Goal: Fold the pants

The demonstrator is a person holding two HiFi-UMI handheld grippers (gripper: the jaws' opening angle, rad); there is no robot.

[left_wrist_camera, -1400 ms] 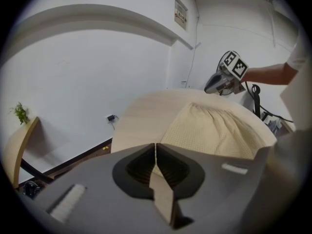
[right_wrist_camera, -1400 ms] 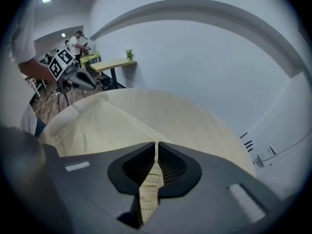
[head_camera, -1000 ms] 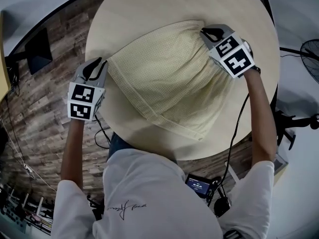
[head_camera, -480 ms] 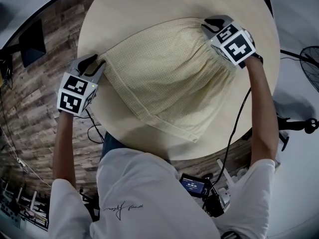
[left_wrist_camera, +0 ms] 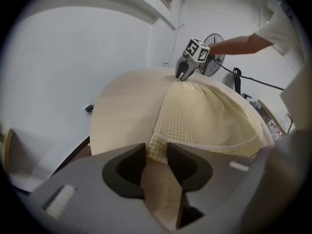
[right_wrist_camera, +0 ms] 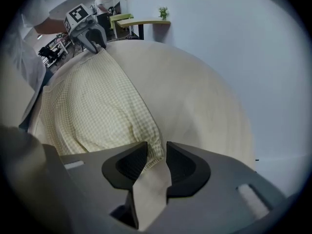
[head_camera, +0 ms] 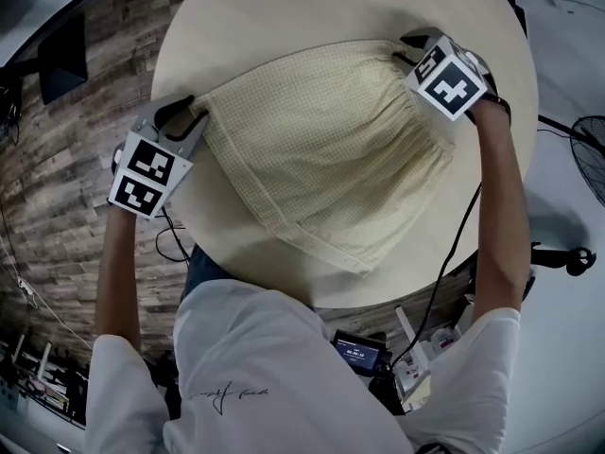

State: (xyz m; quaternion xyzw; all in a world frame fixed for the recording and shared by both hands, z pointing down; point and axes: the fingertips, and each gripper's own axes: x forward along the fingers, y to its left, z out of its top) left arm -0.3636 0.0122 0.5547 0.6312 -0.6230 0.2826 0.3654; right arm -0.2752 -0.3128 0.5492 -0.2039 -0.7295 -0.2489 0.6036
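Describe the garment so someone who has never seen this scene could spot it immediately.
The round pale wooden table fills the head view. Spread across it lie the pants, pale yellow with a fine check and a gathered waist at the picture's right. They are the only cloth on the table top.

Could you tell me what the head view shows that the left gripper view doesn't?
Only the head view: the marker cube on the left gripper and a lit screen. Only the left gripper view: its jaws, apart, with a corner of the yellow checked pants between them. Both: the round table, the pants, and the right gripper, whose jaws have just been opening with the waistband between them.
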